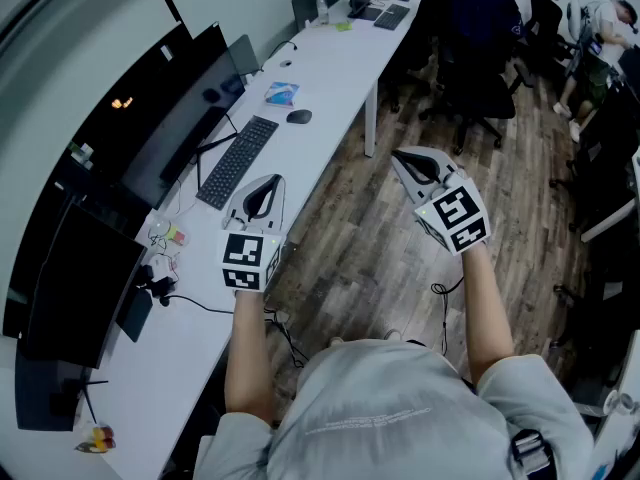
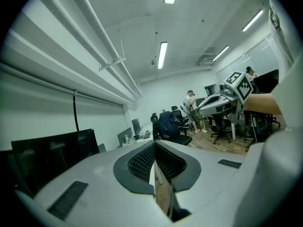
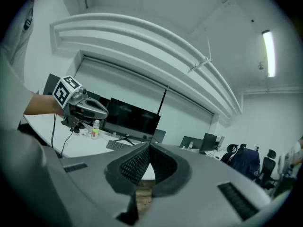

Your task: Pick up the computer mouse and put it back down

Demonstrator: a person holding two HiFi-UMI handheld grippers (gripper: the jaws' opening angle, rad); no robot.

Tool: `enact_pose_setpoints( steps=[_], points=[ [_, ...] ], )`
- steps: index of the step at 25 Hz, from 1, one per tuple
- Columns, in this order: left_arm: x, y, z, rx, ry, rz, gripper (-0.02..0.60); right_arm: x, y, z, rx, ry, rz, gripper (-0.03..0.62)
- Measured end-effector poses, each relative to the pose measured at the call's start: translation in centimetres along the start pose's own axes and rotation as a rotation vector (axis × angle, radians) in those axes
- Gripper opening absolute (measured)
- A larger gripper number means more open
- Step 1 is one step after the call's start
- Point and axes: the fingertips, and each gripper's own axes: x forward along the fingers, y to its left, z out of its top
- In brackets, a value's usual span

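tiny dark computer mouse point(image 1: 298, 116) sitting far off on the white worktop point(image 1: 330, 68), just right of the keyboard point(image 1: 238, 160) far end. too small to call its heading or long axis. left gripper point(image 1: 262, 197) and right gripper point(image 1: 412, 162) jaws both clenched on nothing, nowhere near it.

No words, numbers or brand names can be read. The marker cube point(image 1: 247, 261) on the left hand-held gripper point(image 1: 262, 196) and its twin on the right hand-held gripper point(image 1: 418, 166) bear only black-and-white square patterns. The faint print on the person's shirt point(image 1: 365, 420), nearer than both, is too small to read.
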Motion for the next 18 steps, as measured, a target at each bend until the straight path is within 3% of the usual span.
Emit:
enact_pose_setpoints(
  steps=[5, 12, 18],
  points=[
    [0.6, -0.1, 0.7, -0.003, -0.031, -0.014, 0.014, 0.0, -0.9, 0.1, 0.01, -0.015, -0.01, 0.0],
    [1.3, -1.0, 0.3, -0.006, -0.011, 0.004, 0.015, -0.5, -2.8, -1.1, 0.08, -0.022, -0.032, 0.0],
    [2.0, -2.4, -0.1, -0.032, 0.016, 0.047, 0.015, -1.0, -4.0, -3.1, 0.093, -0.004, 0.015, 0.0]
  ],
)
